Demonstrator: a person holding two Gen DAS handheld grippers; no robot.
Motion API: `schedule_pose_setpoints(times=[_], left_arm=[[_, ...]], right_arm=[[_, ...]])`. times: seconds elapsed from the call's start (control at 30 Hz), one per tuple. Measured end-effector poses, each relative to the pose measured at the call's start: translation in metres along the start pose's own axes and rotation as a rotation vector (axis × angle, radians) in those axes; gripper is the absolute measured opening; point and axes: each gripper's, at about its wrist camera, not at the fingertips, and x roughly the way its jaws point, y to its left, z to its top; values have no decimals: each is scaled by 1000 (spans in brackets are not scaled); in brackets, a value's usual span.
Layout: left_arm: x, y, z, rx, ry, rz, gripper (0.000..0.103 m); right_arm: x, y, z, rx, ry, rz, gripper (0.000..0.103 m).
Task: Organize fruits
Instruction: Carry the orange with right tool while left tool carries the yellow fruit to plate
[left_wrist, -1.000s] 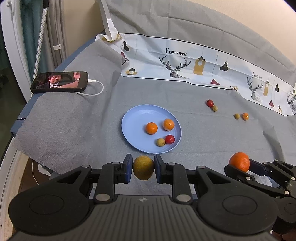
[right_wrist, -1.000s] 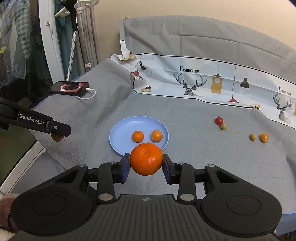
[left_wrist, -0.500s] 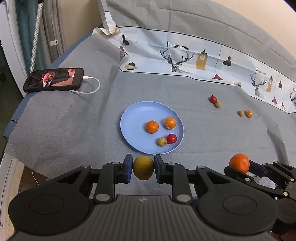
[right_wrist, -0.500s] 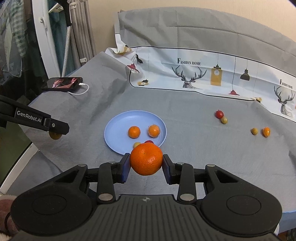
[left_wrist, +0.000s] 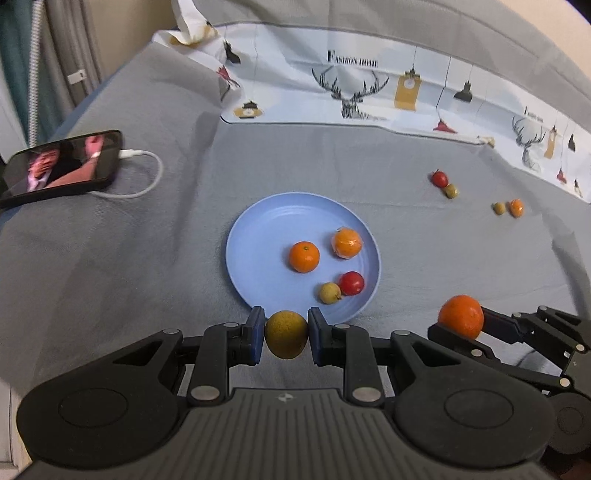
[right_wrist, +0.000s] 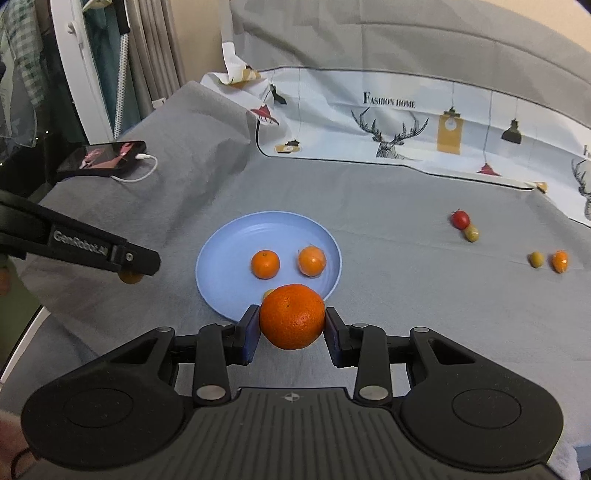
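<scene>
Much of the near surface (left_wrist: 110, 277) is hidden behind the black bodies of the two hand-held tools, and the frames are softly blurred at the edges. In the right wrist view, the tangerine (right_wrist: 292, 316) in the claw covers most of the small fruit behind it on the blue plate (right_wrist: 221, 266), leaving only a yellowish sliver; the brownish fruit in the other tool shows there only as a sliver under a black finger at far left.

The left claw (left_wrist: 286, 334) pinches a yellow-green fruit (left_wrist: 286, 333) between its blue pads, both pads pressed to its sides, just at the plate's near rim in that view. The right claw (right_wrist: 292, 326) grips the tangerine the same way, its pads flat against the peel, over the plate's near edge.

On the plate lie two small oranges (left_wrist: 304, 256), one of them in clear wrap (left_wrist: 347, 242), with a red cherry tomato (left_wrist: 351, 283) touching a small yellow fruit (left_wrist: 329, 292). To the far right, on the grey cloth, sit two loose pairs: a red and a yellow-green fruit (left_wrist: 444, 184), then a yellow-green and an orange one (left_wrist: 509, 208). A phone (left_wrist: 61, 164) with a lit screen and white cable lies at far left.
</scene>
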Motion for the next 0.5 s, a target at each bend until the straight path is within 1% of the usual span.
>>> schedule_pose_setpoints(times=[0.3, 0.5], left_arm=[[78, 5, 34, 10, 72, 37, 27], [124, 8, 46, 35, 108, 75, 27]], right_arm=[[72, -3, 24, -25, 62, 9, 38], [117, -2, 31, -58, 108, 13, 38]])
